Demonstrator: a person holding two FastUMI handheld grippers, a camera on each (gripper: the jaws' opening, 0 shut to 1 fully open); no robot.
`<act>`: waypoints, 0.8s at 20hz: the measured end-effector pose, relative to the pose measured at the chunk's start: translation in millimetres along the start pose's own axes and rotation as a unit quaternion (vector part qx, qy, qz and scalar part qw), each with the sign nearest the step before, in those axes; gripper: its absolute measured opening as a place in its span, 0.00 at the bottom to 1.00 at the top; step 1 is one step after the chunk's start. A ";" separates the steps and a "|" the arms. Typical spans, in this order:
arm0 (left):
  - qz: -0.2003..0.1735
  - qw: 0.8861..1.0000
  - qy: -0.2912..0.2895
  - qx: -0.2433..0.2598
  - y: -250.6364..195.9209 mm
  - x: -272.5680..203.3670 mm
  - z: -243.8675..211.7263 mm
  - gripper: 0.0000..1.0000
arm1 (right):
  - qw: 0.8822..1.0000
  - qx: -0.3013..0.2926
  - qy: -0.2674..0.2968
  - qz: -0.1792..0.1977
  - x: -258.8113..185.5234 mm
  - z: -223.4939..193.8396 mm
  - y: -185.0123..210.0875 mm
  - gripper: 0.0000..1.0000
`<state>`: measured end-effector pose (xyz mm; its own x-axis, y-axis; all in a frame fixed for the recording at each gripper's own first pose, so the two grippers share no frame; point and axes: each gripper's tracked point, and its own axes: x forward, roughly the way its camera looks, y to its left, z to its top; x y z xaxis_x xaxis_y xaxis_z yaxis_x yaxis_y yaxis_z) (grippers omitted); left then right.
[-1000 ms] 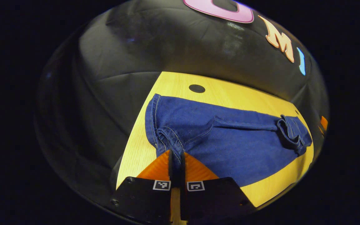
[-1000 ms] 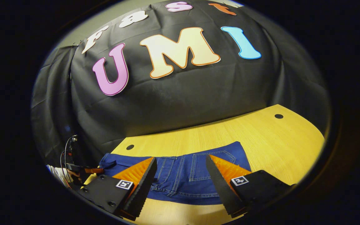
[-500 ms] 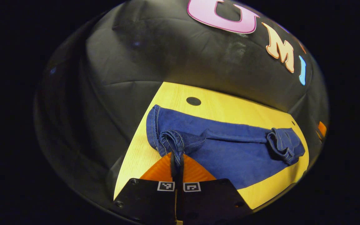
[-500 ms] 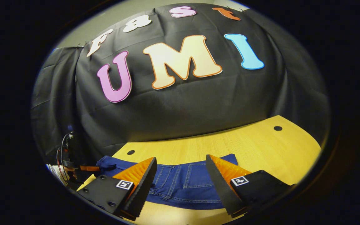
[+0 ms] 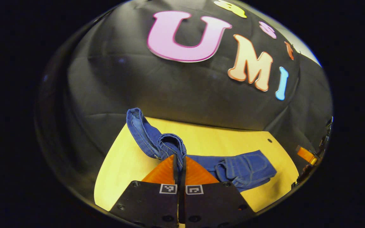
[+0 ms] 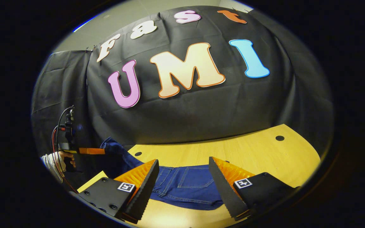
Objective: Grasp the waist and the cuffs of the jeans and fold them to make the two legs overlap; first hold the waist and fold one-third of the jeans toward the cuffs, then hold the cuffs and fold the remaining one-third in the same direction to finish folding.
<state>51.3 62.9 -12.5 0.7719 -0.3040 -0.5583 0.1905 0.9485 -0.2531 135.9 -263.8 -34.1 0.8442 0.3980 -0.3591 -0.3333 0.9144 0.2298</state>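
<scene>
Left gripper view: left gripper (image 5: 179, 158) clenched on the cuffs (image 5: 169, 144) of the jeans (image 5: 242, 167), both fingers pressed together with denim pinched between them. Cuff end lifted off the wooden table (image 5: 119, 164), hem band rising up and to the left against the dark wall. Rest of the jeans lying flat on the table to the right, waist end (image 5: 248, 166) with a back pocket facing up, near the right edge. Small dark hole (image 5: 269, 140) in the tabletop at far right.

Right gripper view: at far left, a hand (image 6: 65, 158) holding the left gripper (image 6: 93, 151), denim draped from its tip down to the table. Right gripper (image 6: 184, 185) released, fingers (image 6: 142, 183) spread wide, nothing between them, hovering just above the near edge of the waist. Waist section of the jeans (image 6: 185, 186) flat on the table (image 6: 248, 155) between and beyond the fingers, pocket stitching visible. Two dark holes in the tabletop, one far left (image 6: 138, 154), one far right (image 6: 279, 138). Contact between right gripper and denim: cannot tell.
</scene>
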 end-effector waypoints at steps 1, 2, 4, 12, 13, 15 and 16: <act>-0.009 1.000 -0.004 0.006 -15.0 1.5 4.4 0.00 | 1.000 -0.001 -0.002 0.001 -5.4 4.4 -6.3 0.98; -0.017 1.000 -0.009 0.008 -29.1 3.6 7.1 0.00 | 1.000 -0.001 -0.004 0.000 -10.8 7.9 -13.0 0.98; -0.031 0.999 -0.008 0.012 -57.2 9.1 9.8 0.00 | 1.000 -0.002 -0.006 -0.002 -20.7 11.9 -27.1 0.98; -0.093 0.995 0.000 0.044 -182.9 46.4 -4.8 0.00 | 0.999 0.000 -0.012 -0.031 -60.8 24.3 -96.8 0.98; -0.101 0.994 0.002 0.048 -198.7 54.6 -12.3 0.00 | 0.999 0.001 -0.012 -0.036 -65.7 24.2 -105.5 0.98; -0.119 0.991 0.013 0.054 -230.4 70.0 -33.2 0.00 | 0.999 0.001 -0.010 -0.046 -75.2 23.1 -122.6 0.98; -0.127 0.990 0.022 0.055 -245.1 76.1 -45.0 0.00 | 0.999 0.000 -0.008 -0.049 -78.3 22.8 -129.1 0.98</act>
<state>36.0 -196.8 -28.6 0.6640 -0.5355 -0.5219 0.4423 0.8440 -0.3033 122.4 -414.8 -15.1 0.8795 0.3054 -0.3650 -0.2485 0.9488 0.1952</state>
